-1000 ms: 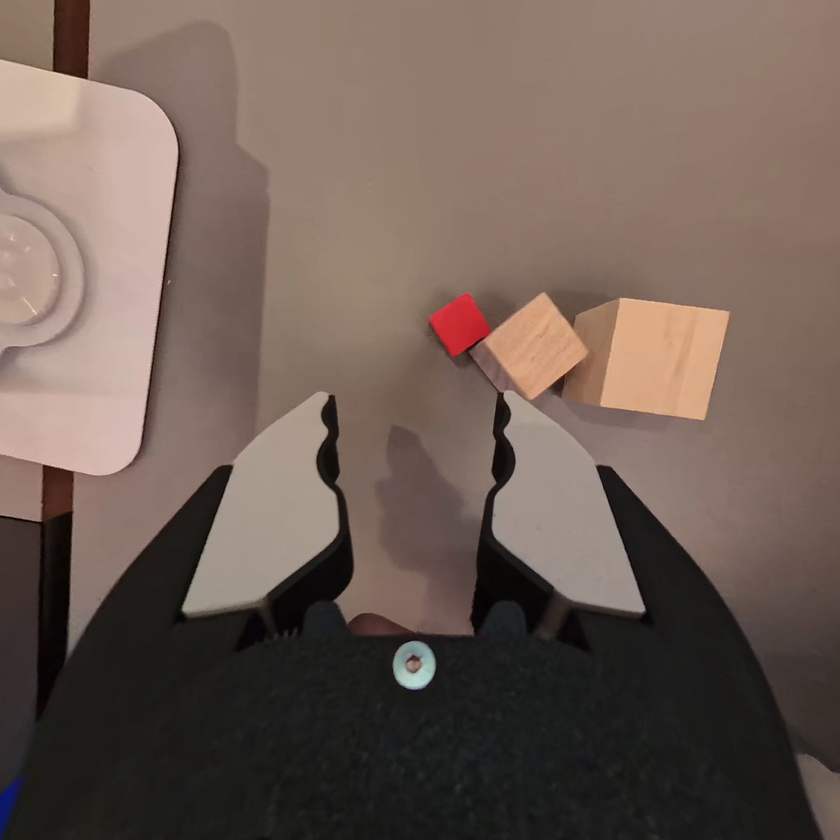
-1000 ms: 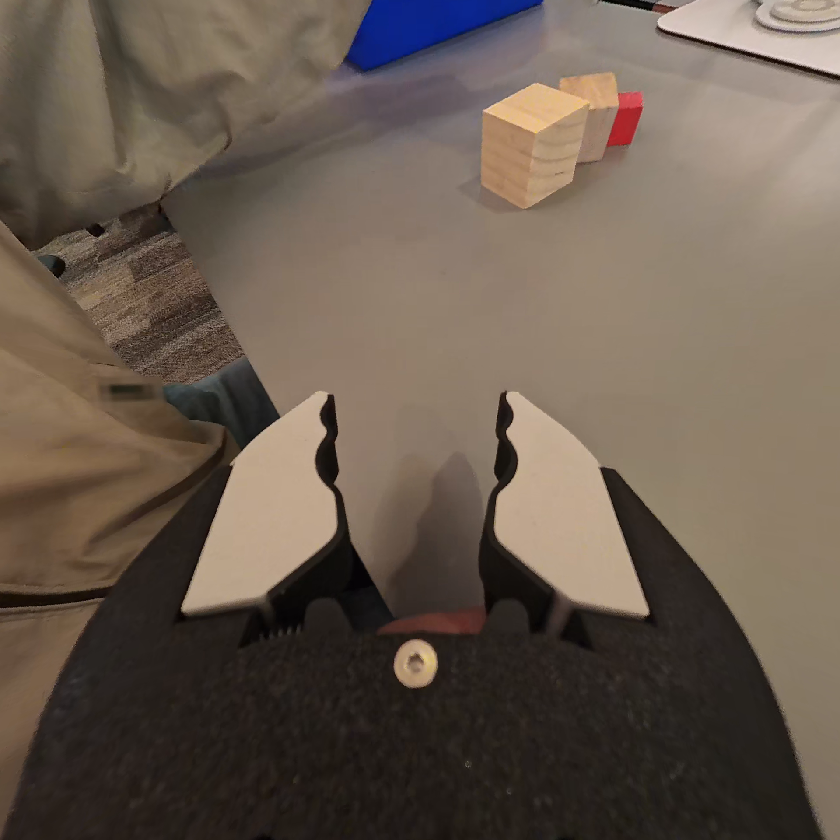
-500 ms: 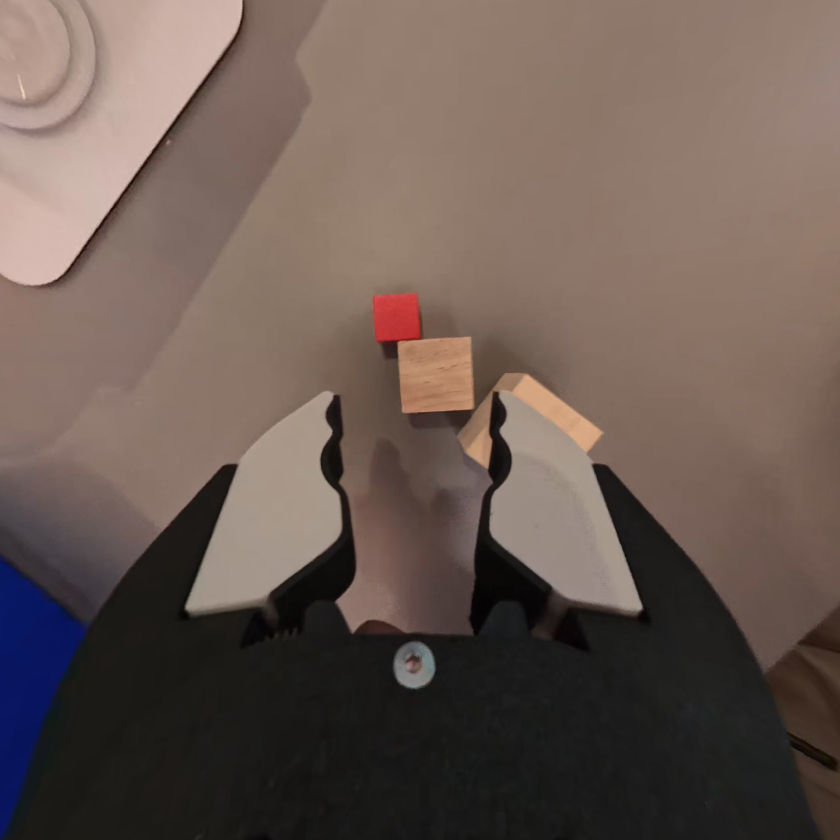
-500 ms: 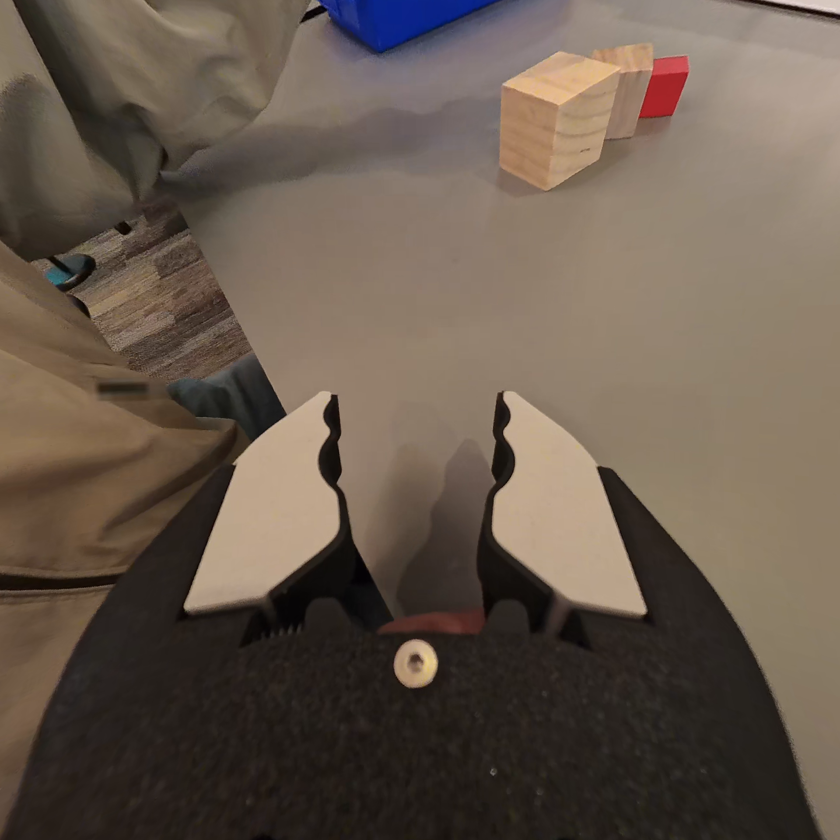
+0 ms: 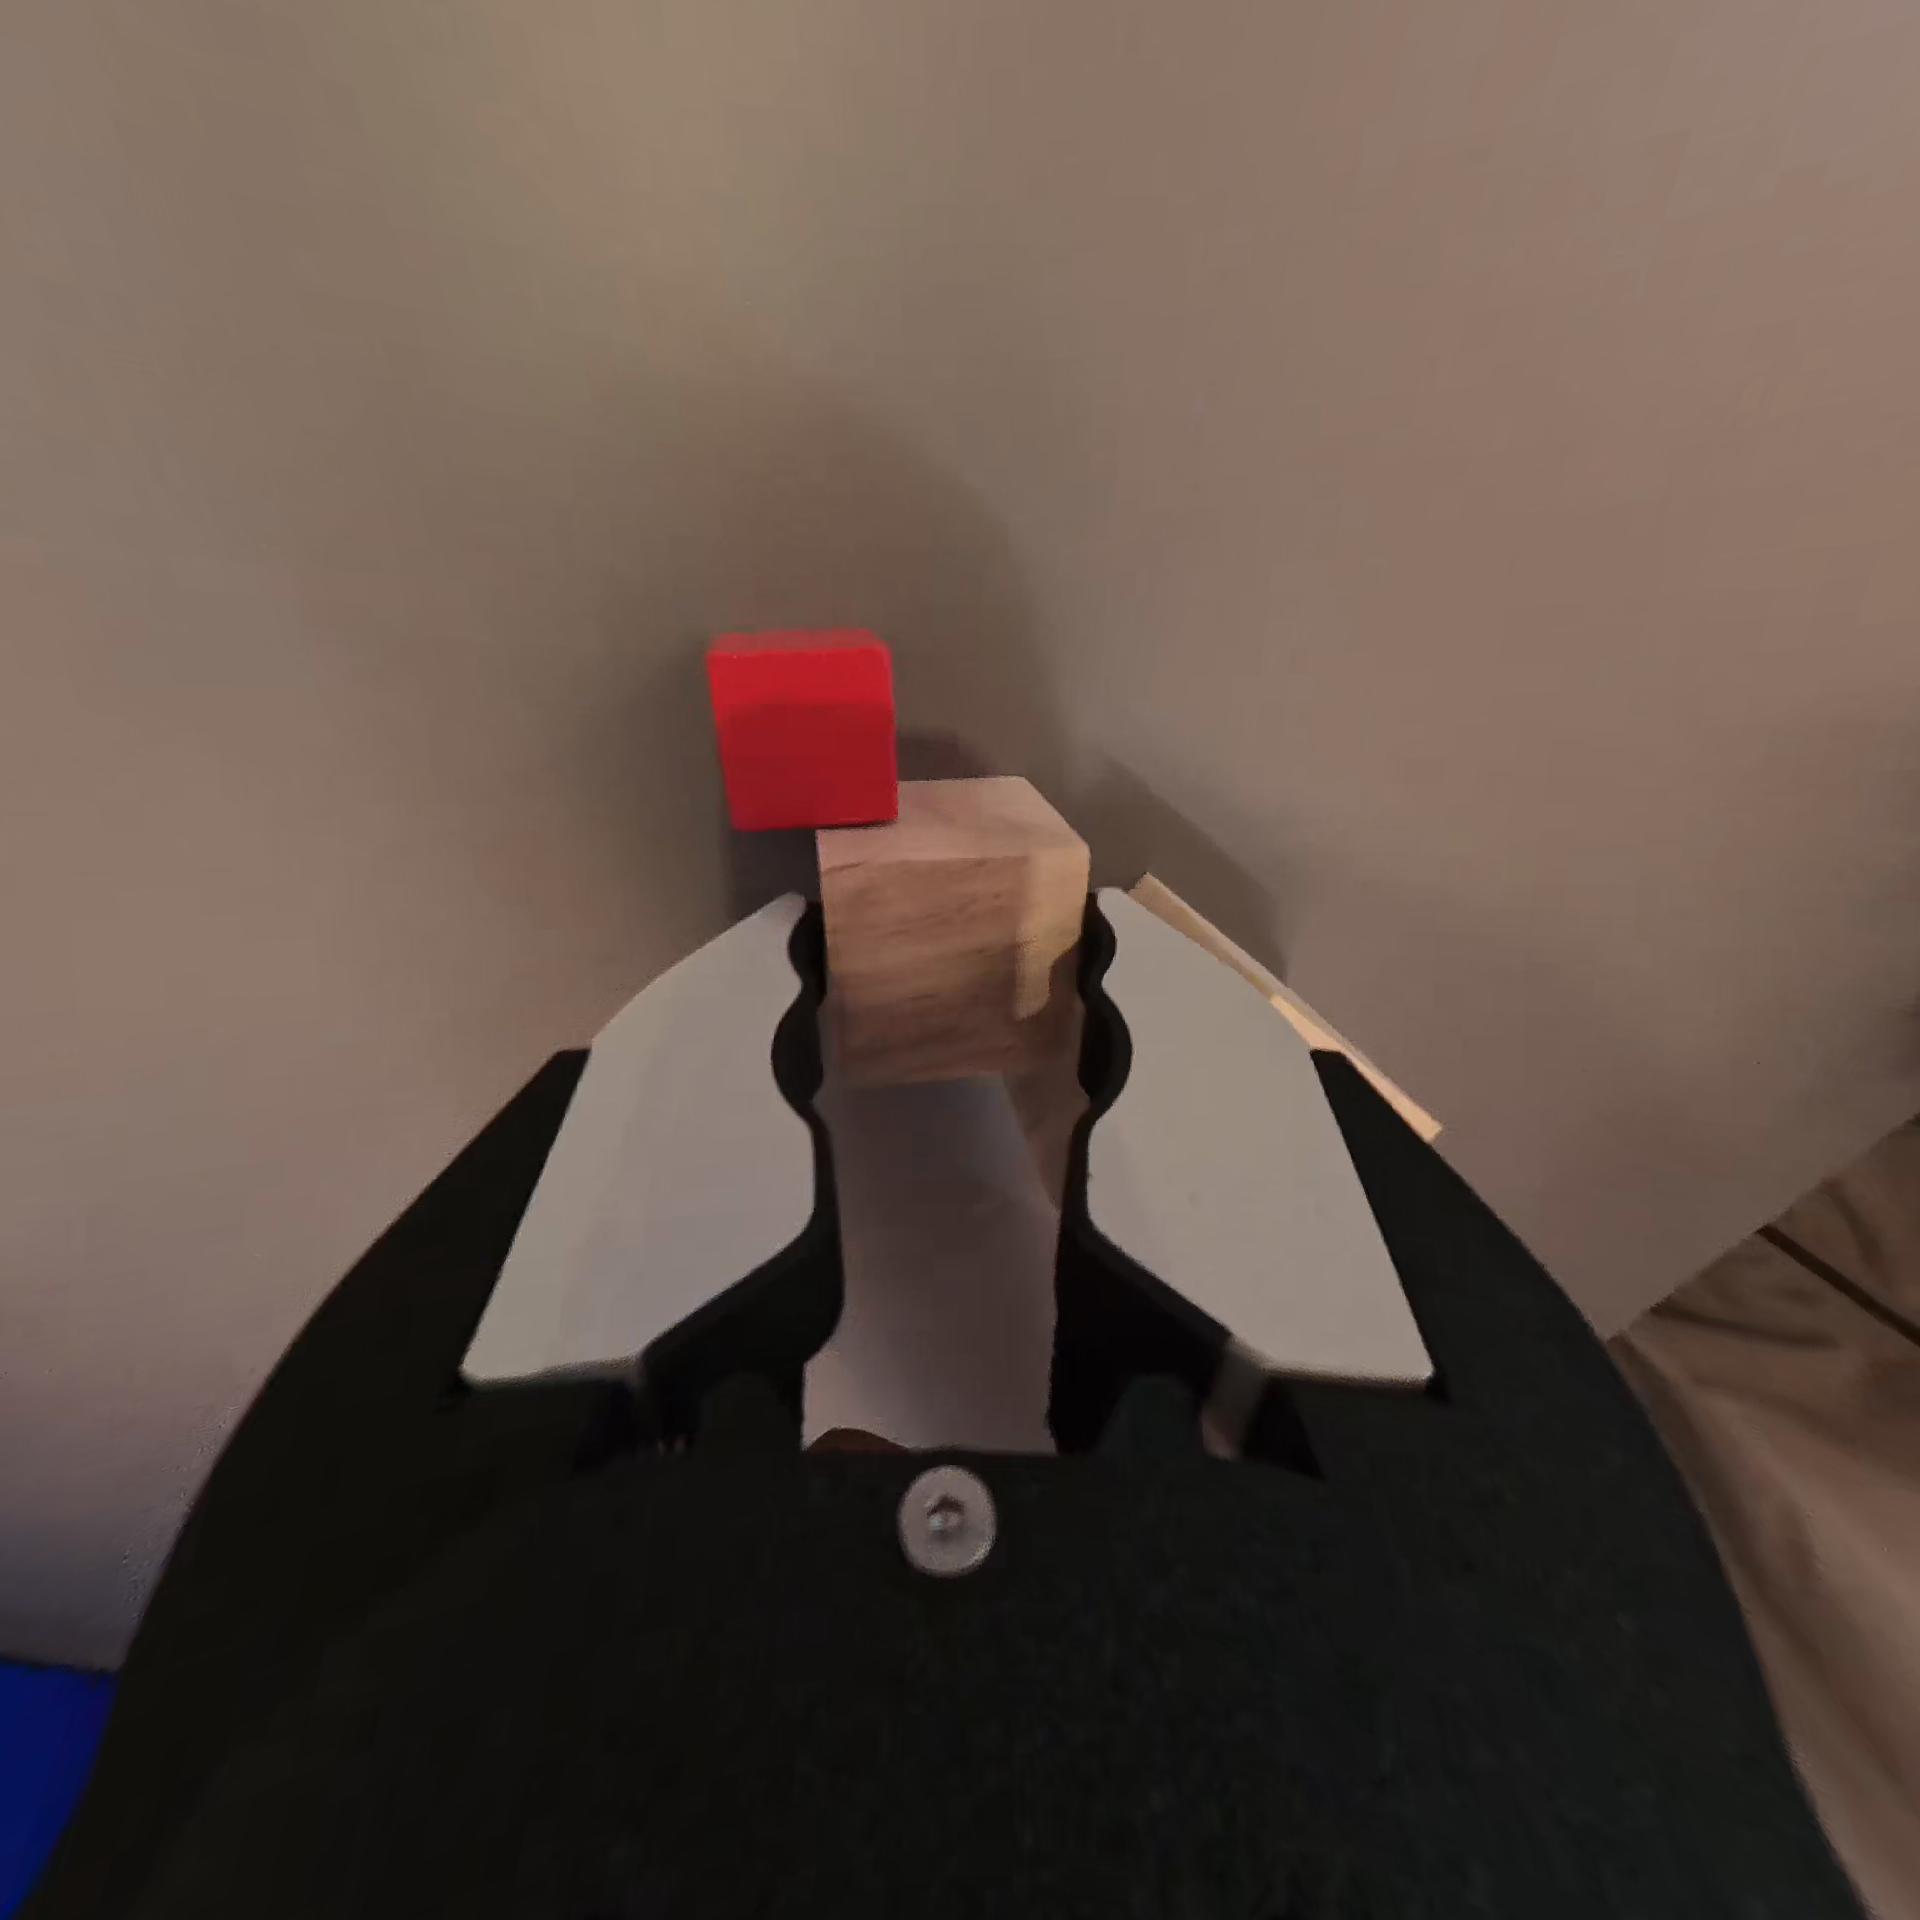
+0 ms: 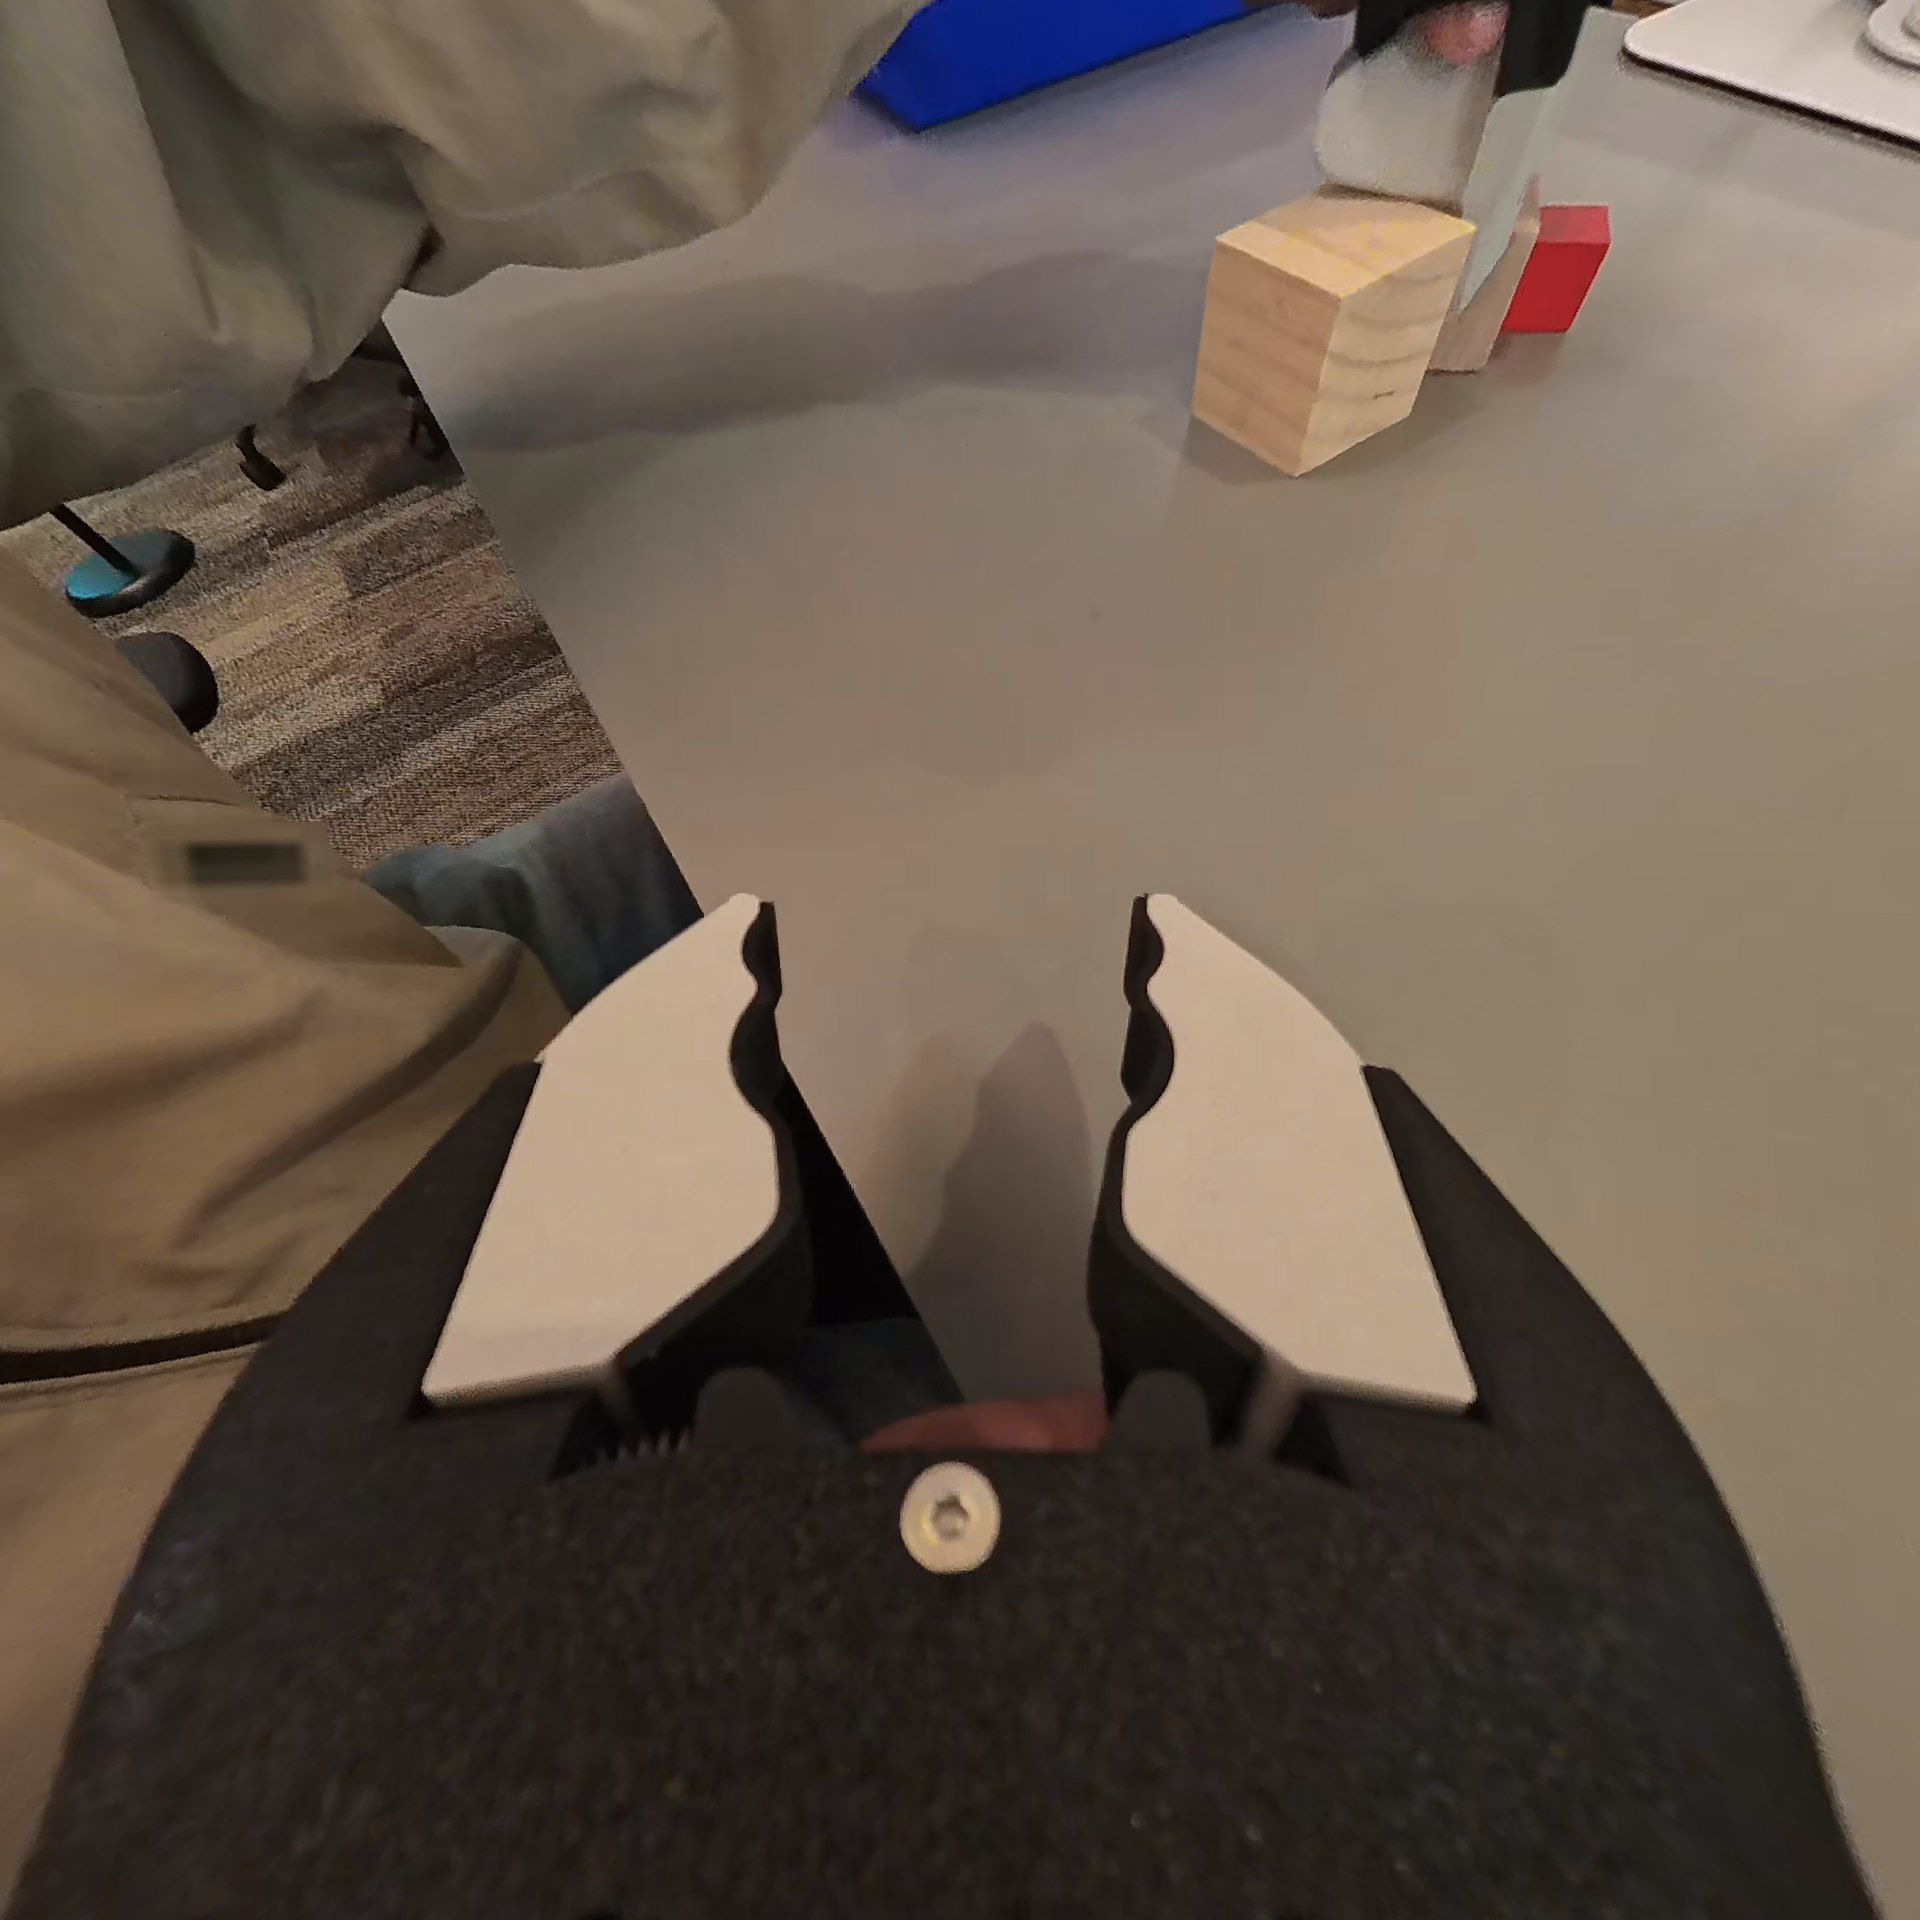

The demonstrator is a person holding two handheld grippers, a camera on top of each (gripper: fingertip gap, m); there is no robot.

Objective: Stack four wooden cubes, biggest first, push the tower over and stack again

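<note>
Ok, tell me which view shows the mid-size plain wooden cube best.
The left wrist view: the mid-size cube sits close, between the left gripper fingertips, top and front faces visible. In the right wrist view only a sliver shows, behind the big cube and a gripper finger.

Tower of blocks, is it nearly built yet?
Not yet. Nothing is stacked: the big cube sits alone on the table. The left tongs straddle the mid cube, seemingly closing. The red cube waits; the right tongs are empty. I see only three cubes.
</note>
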